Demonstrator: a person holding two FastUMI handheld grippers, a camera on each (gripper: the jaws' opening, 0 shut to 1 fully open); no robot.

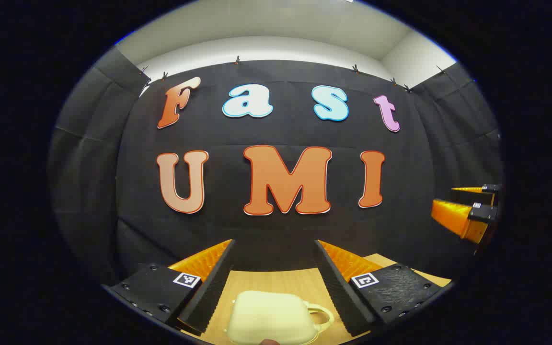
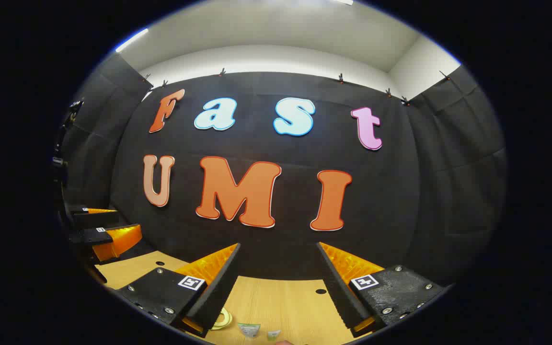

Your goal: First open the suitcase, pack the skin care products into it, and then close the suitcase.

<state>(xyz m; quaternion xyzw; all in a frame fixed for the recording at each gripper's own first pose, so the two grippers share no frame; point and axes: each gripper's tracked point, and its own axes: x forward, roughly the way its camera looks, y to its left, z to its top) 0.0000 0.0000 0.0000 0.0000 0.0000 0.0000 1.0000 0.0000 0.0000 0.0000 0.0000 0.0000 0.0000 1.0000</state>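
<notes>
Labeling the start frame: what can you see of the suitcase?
In the left gripper view the suitcase is a small cream case with rounded corners and a smooth, matte shell, plastic by the look. A loop handle sticks out on its right side. It looks closed and lies on the wooden table, below the open left gripper, untouched. Its near edge is cut off.

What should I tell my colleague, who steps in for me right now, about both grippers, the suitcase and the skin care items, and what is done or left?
Left gripper: open, holding nothing, raised over the light wooden table. The small cream hard-shell suitcase lies closed between and below its fingers, handle to the right in that view.
Right gripper: open, holding nothing, over the table; in the left gripper view it shows at far right.
Small skin care packets lie at the table's near edge in the right gripper view; what they are exactly is too small to tell.
Done: nothing visibly. Left: open the suitcase, pack the products, close it.
</notes>
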